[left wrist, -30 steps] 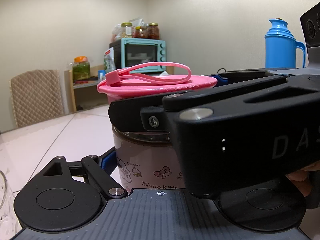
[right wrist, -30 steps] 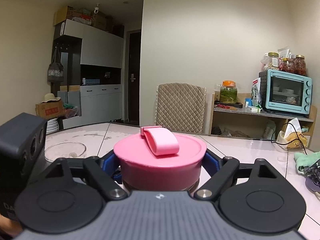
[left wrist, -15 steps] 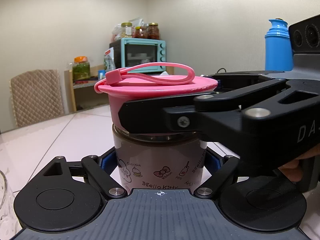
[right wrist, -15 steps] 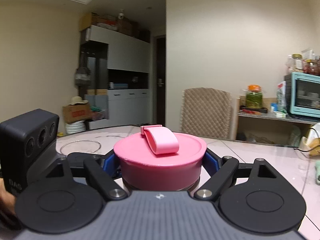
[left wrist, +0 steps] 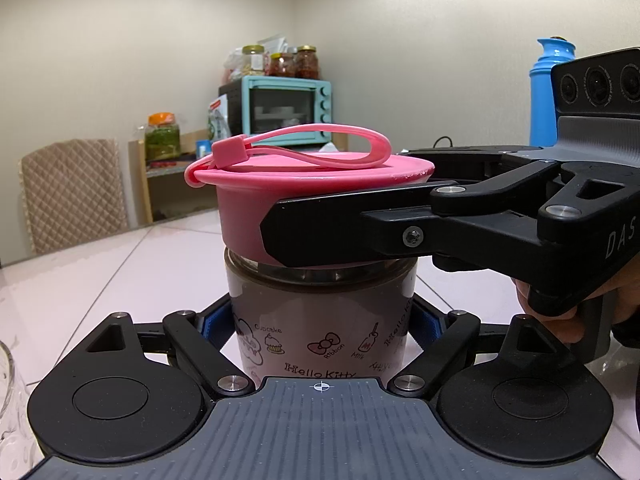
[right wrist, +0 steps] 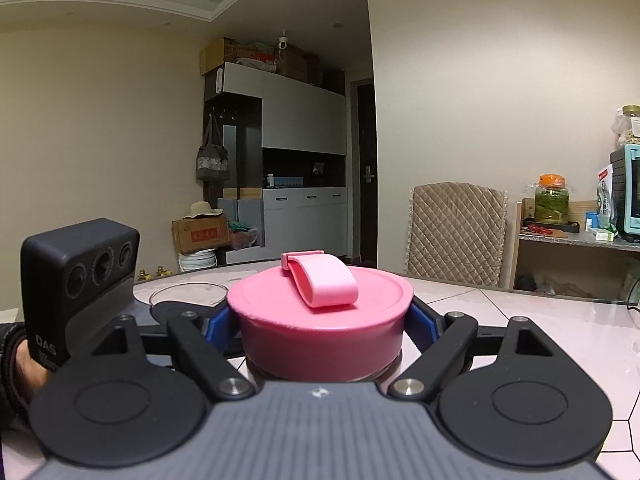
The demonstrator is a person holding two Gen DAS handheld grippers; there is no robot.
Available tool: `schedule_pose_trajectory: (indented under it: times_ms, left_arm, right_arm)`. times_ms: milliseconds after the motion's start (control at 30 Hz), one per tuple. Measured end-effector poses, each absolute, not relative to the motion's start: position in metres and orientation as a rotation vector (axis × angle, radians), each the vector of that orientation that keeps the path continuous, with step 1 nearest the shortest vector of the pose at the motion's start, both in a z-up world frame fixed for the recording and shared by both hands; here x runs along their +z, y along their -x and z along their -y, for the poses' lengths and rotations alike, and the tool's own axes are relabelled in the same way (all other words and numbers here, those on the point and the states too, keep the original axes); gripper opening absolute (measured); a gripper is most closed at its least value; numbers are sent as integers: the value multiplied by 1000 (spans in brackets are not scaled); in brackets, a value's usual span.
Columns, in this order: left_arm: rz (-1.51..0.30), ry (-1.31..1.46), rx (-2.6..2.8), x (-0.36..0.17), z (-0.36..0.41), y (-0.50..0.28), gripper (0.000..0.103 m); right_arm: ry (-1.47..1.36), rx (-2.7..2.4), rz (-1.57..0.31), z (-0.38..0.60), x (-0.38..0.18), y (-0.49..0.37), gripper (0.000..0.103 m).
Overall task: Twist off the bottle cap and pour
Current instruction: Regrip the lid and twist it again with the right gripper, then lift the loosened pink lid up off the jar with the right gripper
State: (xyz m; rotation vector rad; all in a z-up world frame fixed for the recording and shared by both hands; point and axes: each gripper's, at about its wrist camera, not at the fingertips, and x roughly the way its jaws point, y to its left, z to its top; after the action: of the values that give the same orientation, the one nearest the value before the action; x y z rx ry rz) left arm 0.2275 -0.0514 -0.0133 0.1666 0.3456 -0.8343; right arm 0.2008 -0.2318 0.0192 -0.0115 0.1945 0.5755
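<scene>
The bottle [left wrist: 320, 320] is standing on the table [left wrist: 100, 276], its body clamped by the left gripper [left wrist: 320, 324]. The right gripper [right wrist: 320, 320] is squeezing the pink cap [right wrist: 320, 312]. If the left gripper's clamp is slackening, the bottle is likely turning with the cap; tilting risks spilling toward the glass bowl [right wrist: 186, 292].
</scene>
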Motion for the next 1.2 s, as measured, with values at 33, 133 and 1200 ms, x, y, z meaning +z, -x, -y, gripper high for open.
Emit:
schedule_pose_trajectory:
  times_ms: [33,133,1200]
  left_arm:
    - [-346,-165,-835,-13,51,-228,90]
    - [-346,-165,-835,-13,51,-229,90]
    - [-347,-163,-838,-13,51,-229,90]
  right_arm:
    - [11,560,-197,230,20,-199,92]
    - [16,508,-199,226,24,-191,97]
    - [16,345,-212,197,23,-189,86]
